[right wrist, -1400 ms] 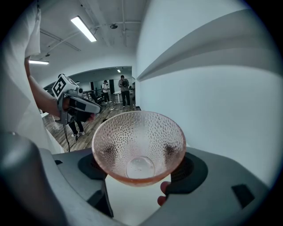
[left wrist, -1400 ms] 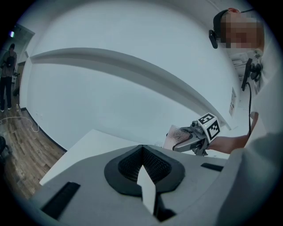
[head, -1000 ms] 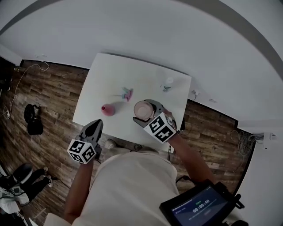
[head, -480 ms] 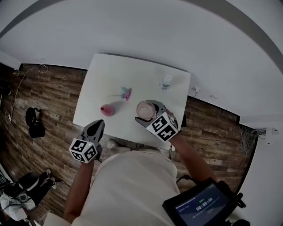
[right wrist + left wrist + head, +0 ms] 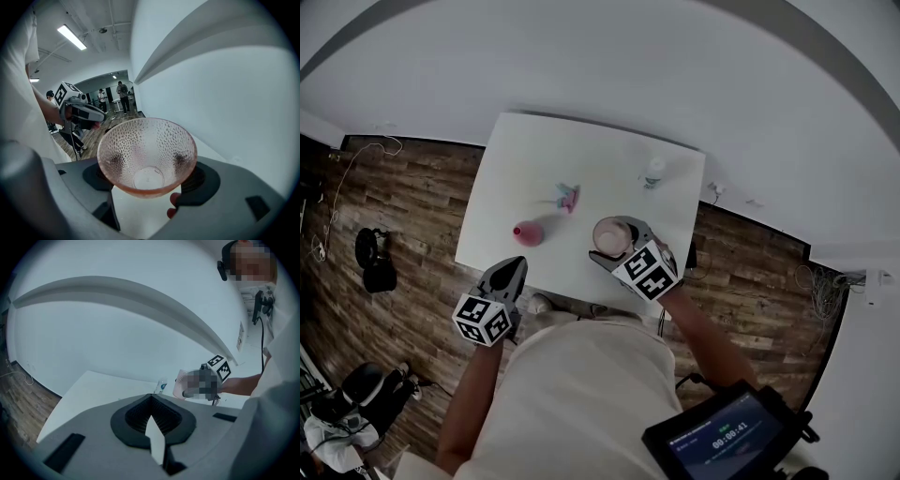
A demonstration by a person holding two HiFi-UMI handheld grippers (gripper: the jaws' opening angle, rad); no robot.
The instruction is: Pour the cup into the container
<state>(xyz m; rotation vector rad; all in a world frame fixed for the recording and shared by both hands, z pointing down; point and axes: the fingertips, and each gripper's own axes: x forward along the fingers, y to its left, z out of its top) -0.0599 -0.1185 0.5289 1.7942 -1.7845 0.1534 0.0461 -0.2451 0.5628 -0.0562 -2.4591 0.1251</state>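
Cup (image 5: 609, 236) in right hand-held gripper (image 5: 150, 177), forearm (image 5: 696, 330) out over table (image 5: 534, 159) edge.

- Backs the white worktop (image 5: 534, 159) with a plain pale wall (image 5: 600, 66).
- Shows dark wood-plank floor (image 5: 403, 206) either side.
- Hangs a strip light (image 5: 71, 37) overhead.

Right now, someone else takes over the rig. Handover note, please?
Left hand-held gripper: shut, empty, by the table's near edge.
Right hand-held gripper: shut on the pink glass cup, over the table's near right part.
The cup looks empty. A small pink item sits to its left, a bottle beyond.
Can't tell if pouring is done. Confirm, then set the cup down.
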